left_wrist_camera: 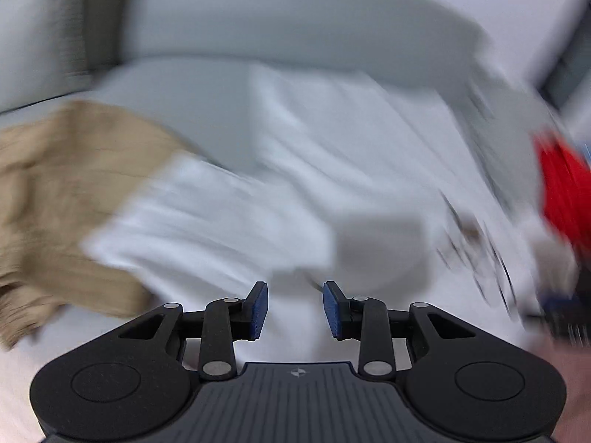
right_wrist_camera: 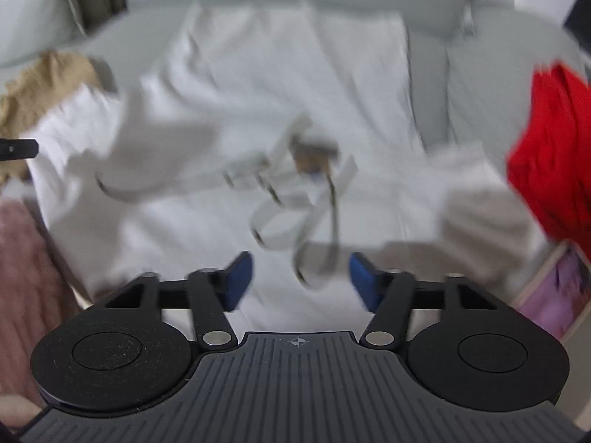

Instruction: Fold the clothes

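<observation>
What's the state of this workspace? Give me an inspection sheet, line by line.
Surface: pale grey sofa, cushions mostly covered.
Job's things: white garment spread out, belt loops and label facing up; blurred.
Clutter: tan garment at left, red garment at right, pink fabric lower left.
Grippers: left hand-held gripper and right hand-held gripper open, nothing pinched.
Cables: nothing seen.
Surroundings: box with purple contents at lower right.

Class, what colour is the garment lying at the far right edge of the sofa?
Bright red, seen best in the right wrist view.
</observation>
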Demonstrator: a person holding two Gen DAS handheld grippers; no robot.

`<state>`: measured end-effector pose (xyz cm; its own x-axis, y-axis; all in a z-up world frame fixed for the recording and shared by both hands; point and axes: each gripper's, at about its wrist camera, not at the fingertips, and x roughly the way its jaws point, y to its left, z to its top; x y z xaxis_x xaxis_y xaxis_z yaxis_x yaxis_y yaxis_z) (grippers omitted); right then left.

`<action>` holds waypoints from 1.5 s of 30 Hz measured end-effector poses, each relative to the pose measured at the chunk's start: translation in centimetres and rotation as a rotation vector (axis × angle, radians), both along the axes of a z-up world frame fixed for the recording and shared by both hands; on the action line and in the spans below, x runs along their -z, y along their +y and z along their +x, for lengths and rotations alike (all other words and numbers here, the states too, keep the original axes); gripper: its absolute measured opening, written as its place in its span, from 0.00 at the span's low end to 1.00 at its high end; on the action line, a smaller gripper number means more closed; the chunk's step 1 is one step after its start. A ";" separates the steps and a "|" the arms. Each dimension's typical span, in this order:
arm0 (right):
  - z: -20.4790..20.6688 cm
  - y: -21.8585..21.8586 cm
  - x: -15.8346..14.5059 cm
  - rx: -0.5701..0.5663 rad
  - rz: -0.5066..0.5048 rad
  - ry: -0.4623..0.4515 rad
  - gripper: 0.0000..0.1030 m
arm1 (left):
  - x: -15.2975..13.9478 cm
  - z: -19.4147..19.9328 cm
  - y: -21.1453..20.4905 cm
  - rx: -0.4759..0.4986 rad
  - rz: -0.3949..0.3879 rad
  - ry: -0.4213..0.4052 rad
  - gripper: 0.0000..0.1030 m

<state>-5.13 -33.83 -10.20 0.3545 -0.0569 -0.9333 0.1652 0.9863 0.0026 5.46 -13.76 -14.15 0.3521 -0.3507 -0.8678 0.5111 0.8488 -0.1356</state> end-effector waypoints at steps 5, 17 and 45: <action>-1.0 -1.4 1.1 0.043 0.063 0.003 0.24 | 2.8 -2.8 -4.4 0.154 0.040 0.057 0.18; -3.3 2.2 4.5 0.004 0.058 0.166 0.18 | 5.5 -4.1 -2.7 0.081 0.167 0.273 0.08; 9.0 -3.7 4.0 0.016 0.020 0.010 0.30 | 5.0 8.5 -9.0 -0.006 0.070 0.061 0.20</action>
